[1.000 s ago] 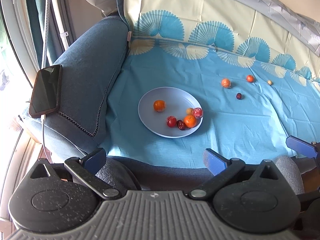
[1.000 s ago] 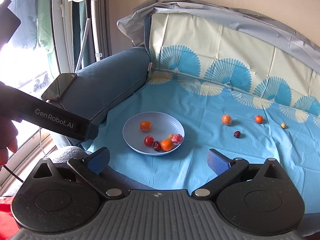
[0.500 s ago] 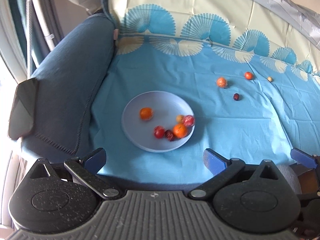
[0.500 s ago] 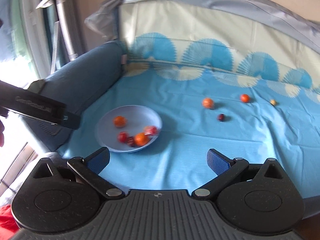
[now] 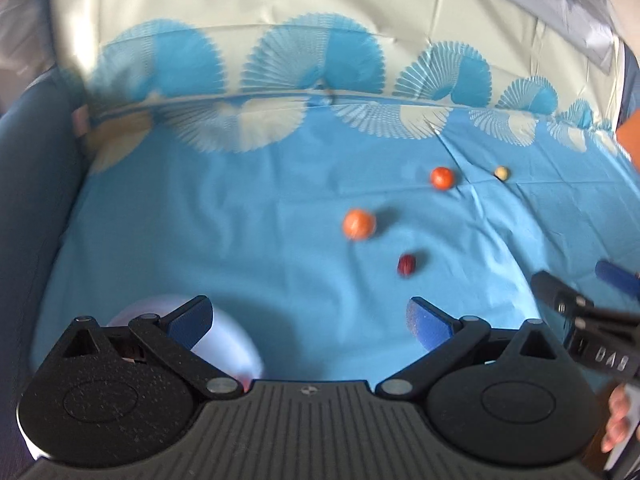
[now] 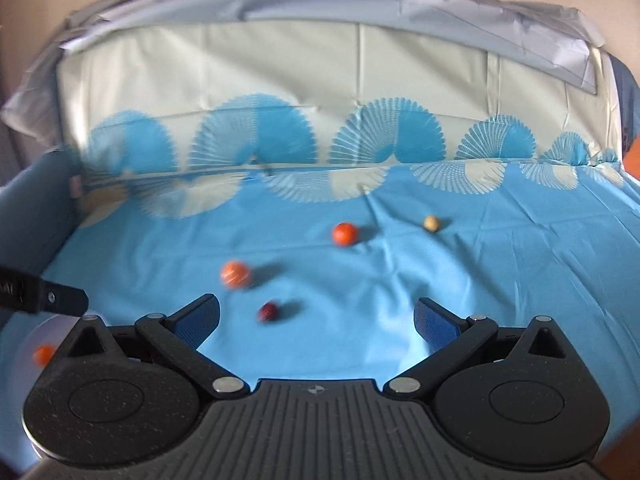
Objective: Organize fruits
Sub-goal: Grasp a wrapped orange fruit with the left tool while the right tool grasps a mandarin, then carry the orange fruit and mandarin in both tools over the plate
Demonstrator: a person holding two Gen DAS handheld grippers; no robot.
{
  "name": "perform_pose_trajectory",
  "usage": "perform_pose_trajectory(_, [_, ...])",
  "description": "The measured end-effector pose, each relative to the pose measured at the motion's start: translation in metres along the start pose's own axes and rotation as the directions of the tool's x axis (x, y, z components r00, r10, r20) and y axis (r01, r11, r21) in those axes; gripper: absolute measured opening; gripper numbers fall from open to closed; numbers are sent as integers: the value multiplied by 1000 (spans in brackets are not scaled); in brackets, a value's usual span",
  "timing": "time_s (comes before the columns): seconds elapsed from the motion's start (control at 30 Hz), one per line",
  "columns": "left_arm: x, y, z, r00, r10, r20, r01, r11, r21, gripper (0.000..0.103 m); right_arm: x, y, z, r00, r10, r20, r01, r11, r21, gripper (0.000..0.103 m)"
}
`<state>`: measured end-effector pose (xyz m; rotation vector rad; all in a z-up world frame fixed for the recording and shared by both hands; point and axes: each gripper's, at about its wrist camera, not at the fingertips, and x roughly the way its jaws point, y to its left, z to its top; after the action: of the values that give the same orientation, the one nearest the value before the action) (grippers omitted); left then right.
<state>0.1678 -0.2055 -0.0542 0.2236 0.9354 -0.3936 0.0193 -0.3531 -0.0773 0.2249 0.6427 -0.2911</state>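
Right wrist view: right gripper (image 6: 316, 318) jaws wide apart, empty.
Left gripper (image 5: 308, 316): likewise spread, empty.
Plate (image 5: 224, 344): half hidden behind left gripper.
Dark red fruit (image 6: 268, 312): blurred, on blue sheet (image 6: 500, 272) right of plate.

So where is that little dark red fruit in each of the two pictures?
Left wrist view: the dark red fruit lies right of centre on the blue cloth, below the larger orange fruit.
Right wrist view: the same fruit lies left of centre, just ahead of the gripper.
Shared landmark: the pale round fruit, farthest back.
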Motion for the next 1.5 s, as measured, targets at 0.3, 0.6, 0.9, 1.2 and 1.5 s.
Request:
perform_pose_trajectory(0.3, [166,-33,54,994,-27,-107,32,999,39,103,198,-34,46,999,-12,-44,10,1000,-29,102])
perform_pose_trajectory(0.6, [222,-28,53,989,-3,-150,7,1000,23,103,302,-42,30,996,-42,-79,39,998,-41,102])
perform_pose_trajectory(0.9, [177,-37,51,995,-91,-33,94,990,103,42,285,-31,36,997,-65,-50,60,995,-84,36])
perform_pose_trajectory(1.2, [62,-16,29,994,-103,35,101,993,65,42,162,-25,46,999,26,46,-24,999,-49,37])
perform_pose_trajectory(1.5, [-105,34,-50,1000,-10,30,11,1000,-20,42,-21,23,15,978,179,106,-171,982,-80,37])
